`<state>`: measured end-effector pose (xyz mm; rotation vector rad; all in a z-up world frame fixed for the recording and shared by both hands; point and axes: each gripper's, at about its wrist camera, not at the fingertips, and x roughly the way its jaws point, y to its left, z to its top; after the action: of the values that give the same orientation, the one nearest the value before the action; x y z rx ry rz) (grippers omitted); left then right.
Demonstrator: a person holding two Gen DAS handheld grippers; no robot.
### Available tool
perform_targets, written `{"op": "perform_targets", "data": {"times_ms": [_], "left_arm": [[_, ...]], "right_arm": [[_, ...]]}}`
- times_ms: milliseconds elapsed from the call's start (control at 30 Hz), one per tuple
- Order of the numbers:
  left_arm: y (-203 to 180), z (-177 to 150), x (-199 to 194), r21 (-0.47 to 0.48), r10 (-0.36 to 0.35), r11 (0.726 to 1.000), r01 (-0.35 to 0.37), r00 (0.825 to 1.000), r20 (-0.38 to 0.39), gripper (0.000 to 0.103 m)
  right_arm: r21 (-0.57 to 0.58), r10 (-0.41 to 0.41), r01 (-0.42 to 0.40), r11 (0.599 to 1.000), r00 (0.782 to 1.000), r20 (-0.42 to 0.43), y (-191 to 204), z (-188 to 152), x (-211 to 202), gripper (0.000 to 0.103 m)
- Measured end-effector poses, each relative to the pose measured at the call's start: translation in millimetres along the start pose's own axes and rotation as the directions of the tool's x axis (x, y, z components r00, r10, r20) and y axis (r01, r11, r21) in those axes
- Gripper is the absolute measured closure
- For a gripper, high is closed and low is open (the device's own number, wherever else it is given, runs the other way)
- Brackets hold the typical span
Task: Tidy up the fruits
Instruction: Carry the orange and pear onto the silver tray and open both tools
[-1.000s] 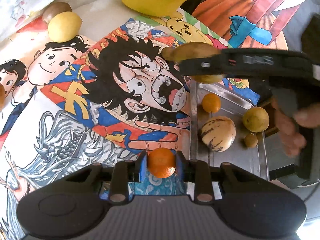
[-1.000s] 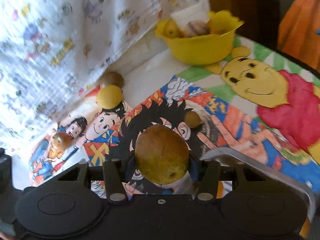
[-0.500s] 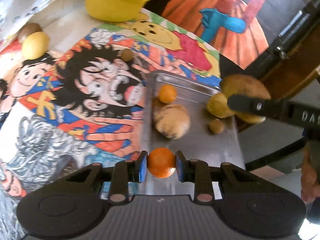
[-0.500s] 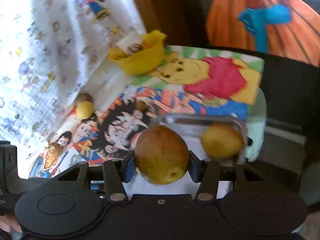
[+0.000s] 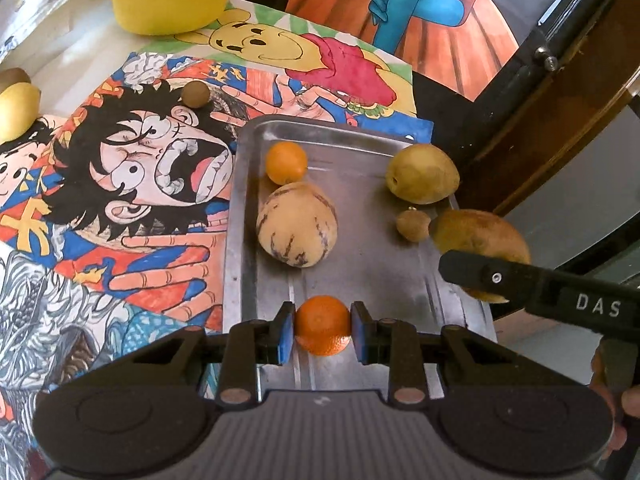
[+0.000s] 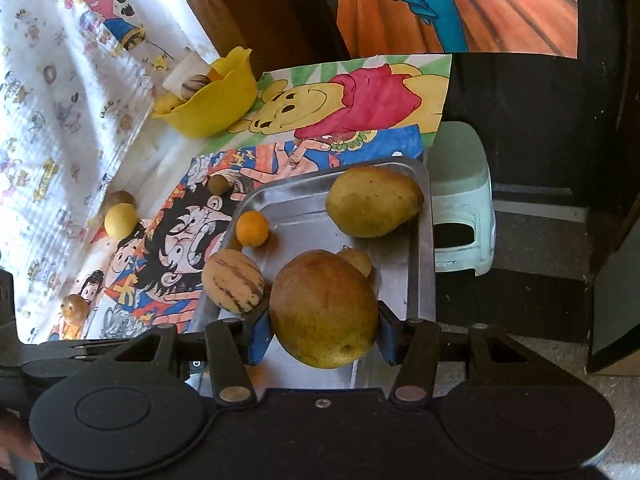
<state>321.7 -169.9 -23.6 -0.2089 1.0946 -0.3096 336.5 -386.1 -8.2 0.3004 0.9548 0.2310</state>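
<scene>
My left gripper (image 5: 323,330) is shut on a small orange (image 5: 323,327), held over the near end of a metal tray (image 5: 360,280). In the right wrist view my right gripper (image 6: 323,330) is shut on a large brownish-yellow mango (image 6: 324,308) above the same tray (image 6: 420,264). That mango (image 5: 480,240) and a right finger (image 5: 520,284) show at the tray's right edge in the left wrist view. On the tray lie another small orange (image 5: 286,162), a striped pale melon (image 5: 296,224), a yellow-green mango (image 5: 422,174) and a small brown fruit (image 5: 412,224).
A yellow bowl (image 5: 172,0) with fruit stands at the back of the cartoon-printed table. Loose fruit lies off the tray: a small brown ball (image 5: 195,94), a yellow fruit (image 5: 16,110), and an amber one (image 6: 74,308). A pale green stool (image 6: 460,200) stands beyond the table edge.
Both grippers have moved right, from over the cartoon pictures to over the tray, each carrying its fruit. The right gripper with the mango now sits at the tray's right side.
</scene>
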Motion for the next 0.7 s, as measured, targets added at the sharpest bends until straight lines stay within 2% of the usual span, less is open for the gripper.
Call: {"op": "perform_targets", "data": {"times_ms": [367,700], "left_arm": [[3.9,5.6,8.2,0.003,0.030,1.000,-0.030,1.000,-0.001,0.071],[5.3,6.9,10.3,-0.014,0.026,1.000,-0.026,1.000,-0.015,0.069]], "right_arm": [[0.016,-0.018,0.018,1.000,0.999,-0.028,-8.6,-4.4,19.1,0.049],[0.031,-0.032,0.034,0.999,0.999,-0.039,-7.5,-8.9,21.8,0.048]]}}
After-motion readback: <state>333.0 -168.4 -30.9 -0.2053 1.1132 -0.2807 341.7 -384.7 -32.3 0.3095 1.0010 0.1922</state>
